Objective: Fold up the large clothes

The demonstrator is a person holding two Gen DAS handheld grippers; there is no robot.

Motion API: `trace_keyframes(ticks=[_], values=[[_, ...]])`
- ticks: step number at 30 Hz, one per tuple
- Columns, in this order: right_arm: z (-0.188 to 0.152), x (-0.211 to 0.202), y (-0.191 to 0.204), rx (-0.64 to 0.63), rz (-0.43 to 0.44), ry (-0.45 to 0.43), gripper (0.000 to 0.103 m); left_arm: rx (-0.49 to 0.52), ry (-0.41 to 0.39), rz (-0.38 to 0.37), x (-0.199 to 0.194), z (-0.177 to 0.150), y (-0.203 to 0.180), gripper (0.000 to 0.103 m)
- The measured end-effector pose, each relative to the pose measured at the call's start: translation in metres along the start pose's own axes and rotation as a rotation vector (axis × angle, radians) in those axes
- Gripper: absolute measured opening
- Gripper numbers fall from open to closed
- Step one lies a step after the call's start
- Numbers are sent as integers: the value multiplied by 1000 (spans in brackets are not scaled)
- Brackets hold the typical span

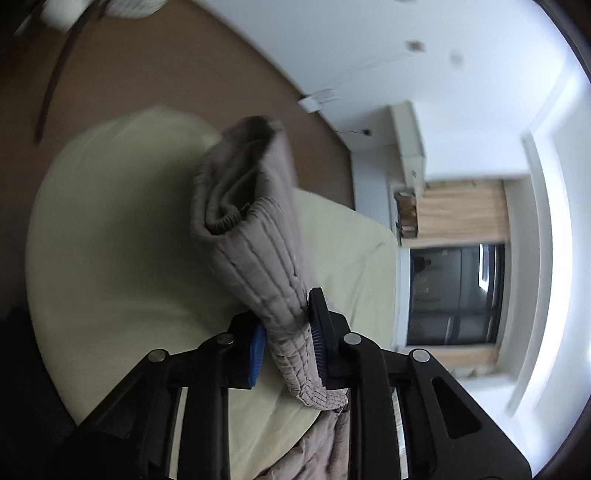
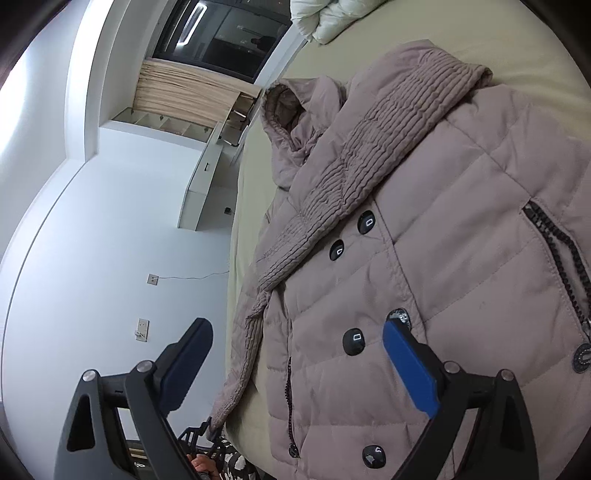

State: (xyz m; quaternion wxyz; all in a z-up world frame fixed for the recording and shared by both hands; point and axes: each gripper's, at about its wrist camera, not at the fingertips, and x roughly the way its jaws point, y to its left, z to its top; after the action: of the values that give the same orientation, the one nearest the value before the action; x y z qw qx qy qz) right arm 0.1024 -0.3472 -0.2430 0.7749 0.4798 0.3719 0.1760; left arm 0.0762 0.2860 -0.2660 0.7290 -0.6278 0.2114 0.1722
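Note:
A taupe quilted puffer jacket (image 2: 424, 221) with black buttons lies on a pale yellow-green bed (image 2: 535, 44). In the left wrist view my left gripper (image 1: 288, 343) is shut on the jacket's ribbed sleeve (image 1: 251, 229), which stands up from the jaws above the bed (image 1: 110, 240). In the right wrist view my right gripper (image 2: 295, 354) is open and empty, above the jacket's front edge, with its blue pad (image 2: 410, 369) over the buttoned front. The sleeve (image 2: 369, 147) stretches across the jacket toward the left gripper (image 2: 199, 435) at the bottom.
A white pillow (image 2: 328, 14) lies at the bed's far end. A white wall (image 2: 110, 240) with sockets, a white cabinet (image 2: 207, 177), wooden blinds (image 2: 184, 92) and a dark window (image 2: 229, 37) lie beyond the bed's edge. Brown floor (image 1: 166, 74) surrounds the bed.

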Motion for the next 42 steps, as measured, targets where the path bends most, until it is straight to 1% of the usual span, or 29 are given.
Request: trace_keyframes(ticks=[2, 4, 5, 8, 9, 11, 13, 14, 17, 19, 20, 23, 25, 26, 27, 29, 30, 31, 32, 33, 34, 35, 36, 40, 41, 42], values=[[1, -6, -7, 8, 0, -8, 97, 123, -11, -12, 0, -9, -36, 17], [2, -9, -15, 28, 0, -14, 96, 204, -13, -32, 3, -22, -69, 17], [3, -11, -19, 39, 3, -17, 96, 258, 0, -48, 5, -28, -87, 17], [6, -19, -27, 45, 4, -34, 96, 496, 54, -92, 18, -77, -154, 17], [8, -23, -29, 44, 2, -43, 96, 576, 80, -111, 24, -102, -176, 17], [11, -28, -35, 51, -1, -56, 96, 732, 147, -147, 41, -166, -214, 17], [14, -33, -43, 61, -4, -68, 96, 862, 216, -174, 56, -227, -239, 17], [16, -35, -46, 64, -9, -73, 96, 936, 262, -186, 66, -266, -249, 17], [20, -42, -57, 71, -28, -84, 96, 1083, 385, -205, 96, -363, -260, 17], [24, -48, -63, 76, -37, -95, 96, 1160, 451, -204, 117, -419, -261, 17], [26, -51, -66, 78, -38, -102, 96, 1192, 475, -201, 127, -442, -261, 17], [34, -58, -75, 95, -46, -117, 96, 1267, 530, -175, 162, -495, -261, 17], [43, -56, -78, 109, -36, -106, 96, 1298, 540, -174, 172, -516, -257, 17], [49, -54, -77, 112, -26, -98, 97, 1330, 532, -178, 171, -528, -254, 17], [57, -49, -75, 116, -7, -87, 98, 1352, 527, -176, 183, -530, -260, 17], [73, -33, -72, 136, 35, -46, 100, 1395, 537, -163, 183, -537, -246, 17], [83, -21, -71, 150, 51, -11, 100, 1403, 549, -156, 184, -524, -237, 17], [90, -9, -68, 165, 55, 16, 100, 1404, 561, -152, 182, -517, -228, 17], [95, 2, -66, 176, 62, 34, 100, 1405, 570, -154, 170, -518, -215, 17], [99, 13, -61, 183, 79, 57, 100, 1409, 571, -154, 159, -505, -197, 17], [105, 28, -55, 187, 107, 94, 100, 1418, 568, -153, 159, -507, -191, 17], [107, 39, -51, 188, 124, 124, 100, 1426, 564, -155, 152, -494, -187, 17], [111, 53, -46, 193, 133, 162, 99, 1438, 560, -155, 148, -491, -186, 17], [121, 98, -41, 224, 79, 274, 81, 1456, 542, -169, 134, -484, -187, 17], [122, 107, -41, 231, 69, 307, 75, 1456, 540, -168, 132, -481, -189, 17], [122, 115, -40, 232, 60, 335, 72, 1458, 542, -159, 130, -478, -188, 17]])
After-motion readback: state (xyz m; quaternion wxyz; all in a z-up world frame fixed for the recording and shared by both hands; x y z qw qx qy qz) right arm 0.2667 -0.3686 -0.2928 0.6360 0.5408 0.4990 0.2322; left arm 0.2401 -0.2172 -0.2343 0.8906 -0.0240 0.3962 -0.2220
